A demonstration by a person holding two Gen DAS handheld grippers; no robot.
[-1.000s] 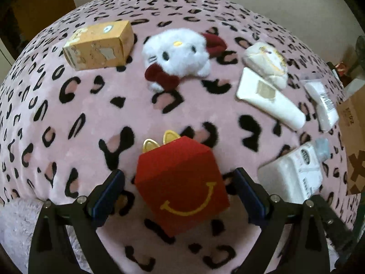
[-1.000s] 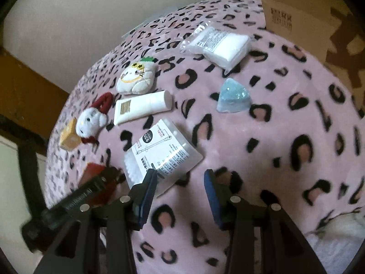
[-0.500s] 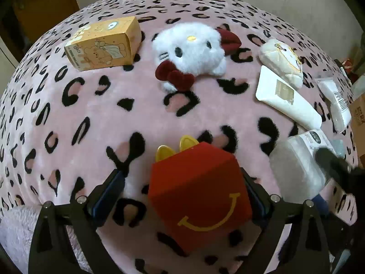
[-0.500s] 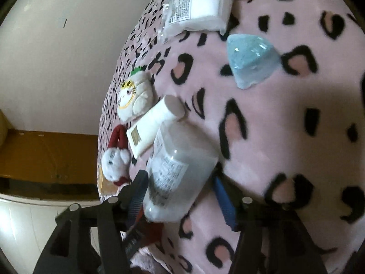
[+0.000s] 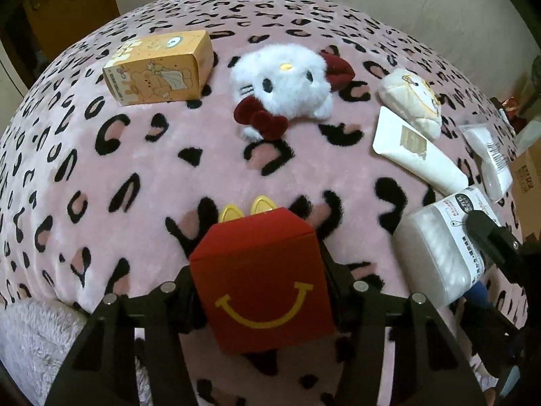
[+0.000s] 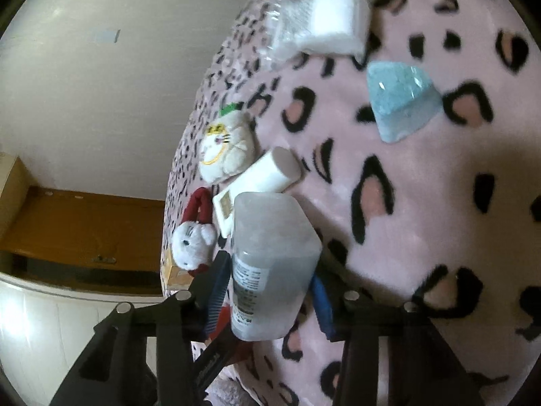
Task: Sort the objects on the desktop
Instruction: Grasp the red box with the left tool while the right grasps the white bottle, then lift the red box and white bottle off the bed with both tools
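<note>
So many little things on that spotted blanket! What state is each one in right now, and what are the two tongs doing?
Left tongs: closing on the red box.
Red box: between the pads, smile facing up.
Right tongs: closing on the clear tub.
Clear tub: between the pads, tipped up.
Yellow box: lying on its side.
White cat plush: lying free.
White tube: lying flat, capped.
Blue wedge: lying free.

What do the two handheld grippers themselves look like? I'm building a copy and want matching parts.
Both share one design. The left gripper has matte black angular linkage arms joined by silver round-head screws, with dark blue pads on the jaws. The right gripper matches it: black arms, silver screws, ribbed blue pads. No cables, sleeves or hands show in either view.
</note>
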